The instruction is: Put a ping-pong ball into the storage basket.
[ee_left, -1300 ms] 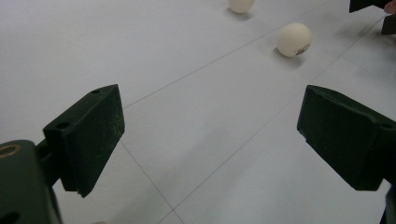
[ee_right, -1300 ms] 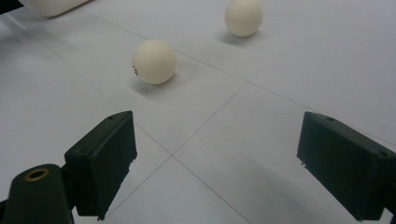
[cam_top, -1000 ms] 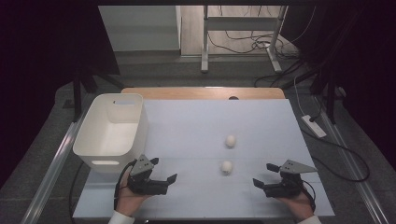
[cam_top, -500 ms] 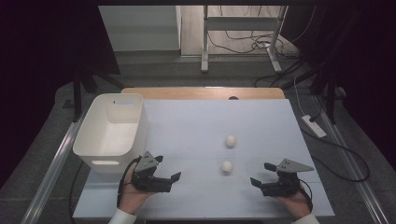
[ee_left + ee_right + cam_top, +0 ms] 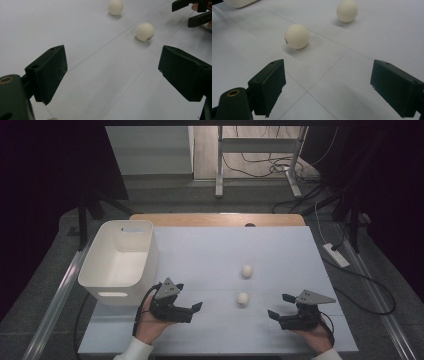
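A person sat at a white table [image 5: 210,255], holding a gripper in each hand. The left gripper [image 5: 196,308] rested low at about 7 o'clock on the tabletop, its jaws spread wide and holding nothing. The right gripper [image 5: 280,306] rested at about 5 o'clock, jaws likewise spread and empty. Both pointed inward toward the near ball [image 5: 243,298], a small cream ball that lay between them, close to neither; the wide jaws suggested readiness to pick it up. In the right gripper view that ball [image 5: 296,36] sat just ahead, slightly left of the gap. A second ball, the far ball [image 5: 246,270], lay just beyond it toward 12 o'clock. A white bin [image 5: 120,265] stood at 9 o'clock, and it looked empty inside.
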